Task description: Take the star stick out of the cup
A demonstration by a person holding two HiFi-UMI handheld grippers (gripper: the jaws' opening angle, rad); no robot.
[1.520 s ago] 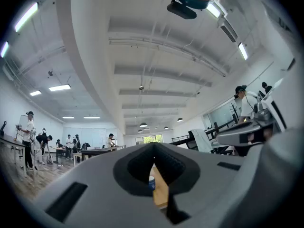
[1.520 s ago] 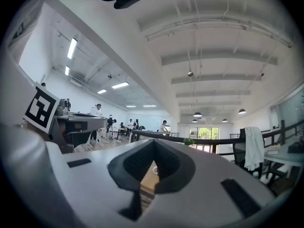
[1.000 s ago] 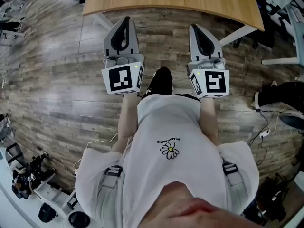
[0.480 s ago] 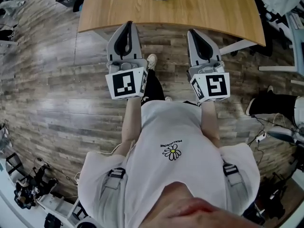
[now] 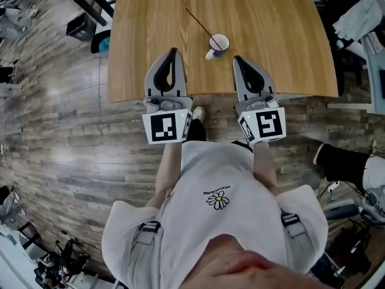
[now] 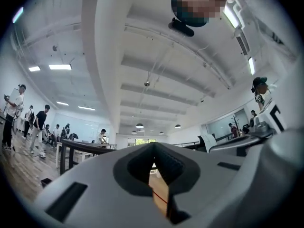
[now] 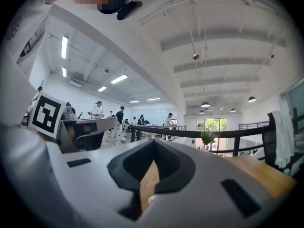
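Note:
A white cup [image 5: 218,44] with a blue handle stands on the wooden table [image 5: 277,35], near its front edge. A thin dark stick [image 5: 198,21] leans out of the cup toward the far left; its top end is too small to make out. My left gripper [image 5: 173,52] is shut and empty, its tips over the table's front edge left of the cup. My right gripper [image 5: 237,59] is also shut and empty, just right of and nearer than the cup. In the left gripper view a thin red line of the stick [image 6: 160,197] shows through the gap under the gripper [image 6: 153,145].
A black bin [image 5: 81,26] and a teal thing stand on the floor left of the table. Clothes [image 5: 361,11] hang at the far right. My shoe [image 5: 197,114] is under the table's edge. Several people stand far off in both gripper views.
I have stepped up to the table. It has slid nearer, and the cup and stick have come fully into view. Both grippers have gone from above the floor to the table's front edge.

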